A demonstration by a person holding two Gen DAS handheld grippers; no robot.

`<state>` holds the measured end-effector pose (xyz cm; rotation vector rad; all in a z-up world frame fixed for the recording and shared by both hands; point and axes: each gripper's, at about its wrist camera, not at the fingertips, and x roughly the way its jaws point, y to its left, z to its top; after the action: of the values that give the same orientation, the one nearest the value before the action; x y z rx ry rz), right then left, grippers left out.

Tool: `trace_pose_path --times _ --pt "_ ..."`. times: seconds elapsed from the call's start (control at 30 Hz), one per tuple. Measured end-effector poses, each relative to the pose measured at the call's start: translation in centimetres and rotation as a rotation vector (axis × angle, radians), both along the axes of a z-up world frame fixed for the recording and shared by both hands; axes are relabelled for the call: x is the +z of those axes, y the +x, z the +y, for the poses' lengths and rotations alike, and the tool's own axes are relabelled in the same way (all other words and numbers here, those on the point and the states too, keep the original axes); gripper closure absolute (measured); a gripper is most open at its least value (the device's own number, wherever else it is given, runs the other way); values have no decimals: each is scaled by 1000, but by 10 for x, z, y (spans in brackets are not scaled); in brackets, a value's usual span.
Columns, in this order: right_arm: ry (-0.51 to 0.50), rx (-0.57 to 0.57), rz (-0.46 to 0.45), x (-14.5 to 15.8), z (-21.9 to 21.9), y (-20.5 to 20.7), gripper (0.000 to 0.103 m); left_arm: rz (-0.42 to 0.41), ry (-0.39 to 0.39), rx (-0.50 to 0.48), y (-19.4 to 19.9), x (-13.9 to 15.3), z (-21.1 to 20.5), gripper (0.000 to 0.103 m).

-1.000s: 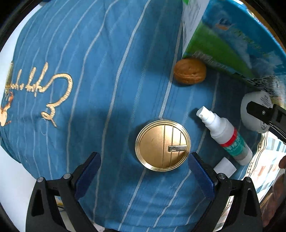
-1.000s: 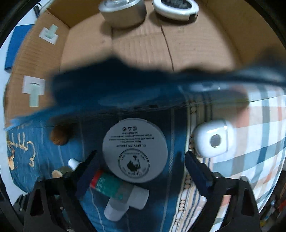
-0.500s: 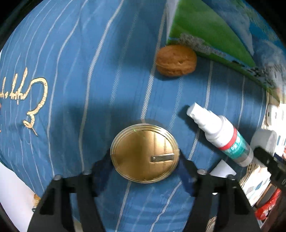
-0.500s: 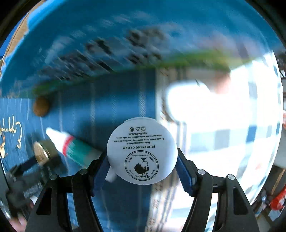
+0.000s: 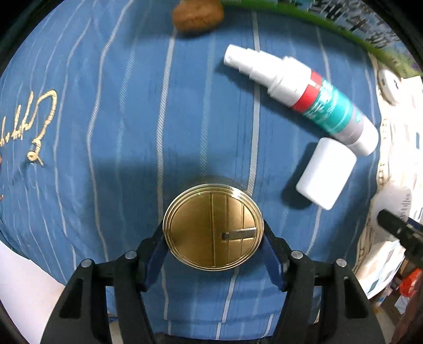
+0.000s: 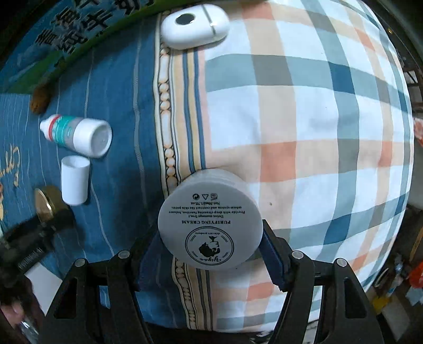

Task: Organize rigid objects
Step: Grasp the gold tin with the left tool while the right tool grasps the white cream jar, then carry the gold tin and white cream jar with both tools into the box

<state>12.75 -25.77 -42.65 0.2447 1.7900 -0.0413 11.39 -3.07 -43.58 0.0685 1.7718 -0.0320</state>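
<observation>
My left gripper (image 5: 213,238) is shut on a round gold-lidded tin (image 5: 213,228), held just above the blue striped cloth (image 5: 105,132). My right gripper (image 6: 210,239) is shut on a white cream jar (image 6: 210,225) labelled "Purifying Cream", held above the plaid cloth (image 6: 317,119). A white spray bottle with a red and teal label (image 5: 301,92) lies on the blue cloth, its loose white cap (image 5: 326,173) beside it. A walnut (image 5: 197,14) lies at the far edge. The bottle (image 6: 76,135), cap (image 6: 74,180) and gold tin (image 6: 43,202) also show in the right wrist view.
A white oval case (image 6: 195,26) lies at the far edge of the plaid cloth. A blue and green printed box (image 6: 66,34) runs along the back. The right gripper's tip (image 5: 396,227) shows at the right of the left wrist view.
Both grippers closed on their objects: the left on the gold tin, the right on the cream jar. Both lifted them and drew back from the box.
</observation>
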Motion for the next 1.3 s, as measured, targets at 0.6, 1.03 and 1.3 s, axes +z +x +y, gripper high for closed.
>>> trace_pose_path --times 0.6,1.03,1.3 --pt "-46 -42 23 -19 1 31 31 18 -13 20 45 -7 28 37" --pt "-77 42 -23 -2 37 17 33 -61 -15 -13 34 34 7 40" --pt "4 42 -151 73 36 22 33 -195 -97 -40 41 111 -10 40"
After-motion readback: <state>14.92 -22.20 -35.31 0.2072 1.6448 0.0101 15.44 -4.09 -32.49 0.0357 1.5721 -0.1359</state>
